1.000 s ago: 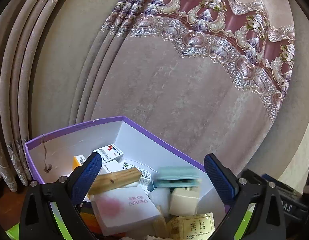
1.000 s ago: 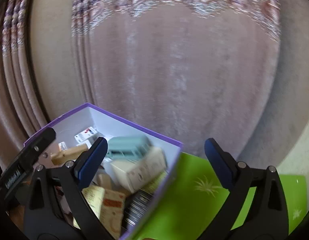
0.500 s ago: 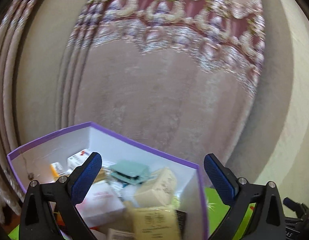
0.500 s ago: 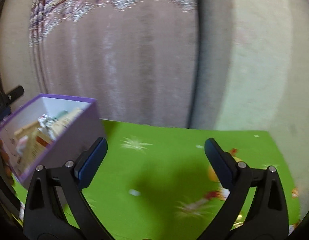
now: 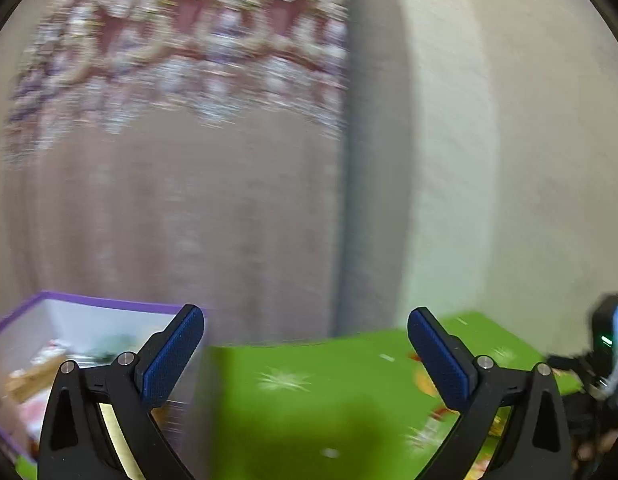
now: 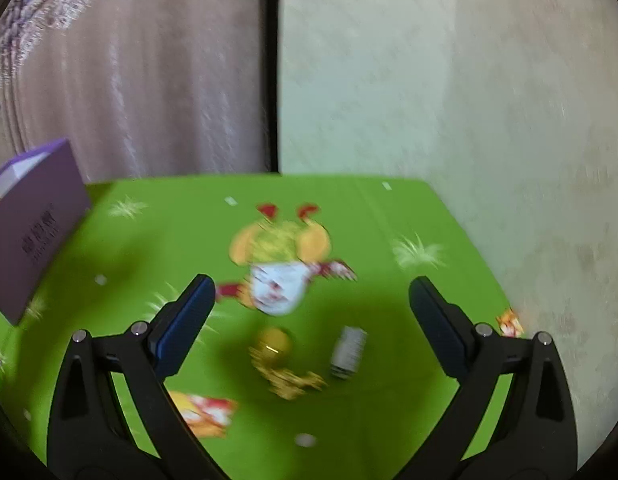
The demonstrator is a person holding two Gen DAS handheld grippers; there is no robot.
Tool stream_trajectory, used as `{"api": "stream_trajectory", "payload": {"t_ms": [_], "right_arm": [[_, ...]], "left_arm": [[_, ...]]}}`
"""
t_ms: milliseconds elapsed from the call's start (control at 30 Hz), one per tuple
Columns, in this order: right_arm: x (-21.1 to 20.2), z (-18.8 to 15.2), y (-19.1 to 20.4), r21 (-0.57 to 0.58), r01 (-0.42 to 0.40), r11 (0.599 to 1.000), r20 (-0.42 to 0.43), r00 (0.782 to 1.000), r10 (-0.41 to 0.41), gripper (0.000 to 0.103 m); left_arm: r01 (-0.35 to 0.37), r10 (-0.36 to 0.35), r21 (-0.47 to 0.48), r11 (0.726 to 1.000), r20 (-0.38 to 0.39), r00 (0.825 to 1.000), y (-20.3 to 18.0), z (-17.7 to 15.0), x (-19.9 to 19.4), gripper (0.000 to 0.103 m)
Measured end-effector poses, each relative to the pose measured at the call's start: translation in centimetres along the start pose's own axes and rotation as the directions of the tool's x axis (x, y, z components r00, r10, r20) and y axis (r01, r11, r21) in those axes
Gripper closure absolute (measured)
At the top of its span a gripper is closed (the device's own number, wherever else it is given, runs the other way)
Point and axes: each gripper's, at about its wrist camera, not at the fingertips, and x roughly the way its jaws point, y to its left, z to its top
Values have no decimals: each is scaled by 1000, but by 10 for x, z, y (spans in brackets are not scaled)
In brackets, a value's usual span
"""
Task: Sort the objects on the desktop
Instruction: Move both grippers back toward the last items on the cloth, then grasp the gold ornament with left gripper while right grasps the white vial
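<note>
Gaping wide, the left gripper (image 5: 305, 354) holds nothing between its blue ribbed pads, and its black plastic arms touch nothing; the right gripper (image 6: 309, 314) stands just as wide and just as empty, hovering above the green tablecloth (image 6: 389, 208), a smooth sheet printed with pale grass tufts and a cartoon figure in orange, red and white; on the cloth below and between the right fingers lie two loose things, a small golden object (image 6: 275, 344) with a round top, too blurred to name, and just beside it a short grey cylinder (image 6: 347, 350) with dark stripes, tilted; the purple box (image 6: 33, 220), a rectangular cardboard carton with a white inside and faint lettering on its flat side, sits at the left edge of the cloth, well apart from both; from the left wrist its open top shows a blurred jumble of small packets (image 5: 37, 376); behind hang a dull pink curtain (image 6: 149, 100) with an ornate border and a pale textured wall (image 6: 469, 100)
</note>
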Motion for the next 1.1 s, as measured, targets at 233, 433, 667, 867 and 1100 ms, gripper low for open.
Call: {"api": "stream_trajectory", "payload": {"t_ms": [233,433,667,867,1100], "right_arm": [[11,-17,-26,-64,-92,994,-75,993,88,6],[17,-28,-36,-161,-116,980,-118,988,98,14],[34,-29,-34,-178,-165,970,-176,975,133,23],[40,-31,-34,-196,-144,970,-203,974,104,42],[38,-30,-44,-157,-181,971,-214,966,145,65]], "left_arm": [[337,-298,128,933,-254,920,-66,-34,39,14],[467,-364,169,868,-423,830,-111,-63,61,28],[530,-384,163,833,-519,763,-142,-77,81,45],[544,-363,178,820,-573,734,-156,-92,93,51],[540,-344,169,825,-607,716,-168,-97,106,67]]}}
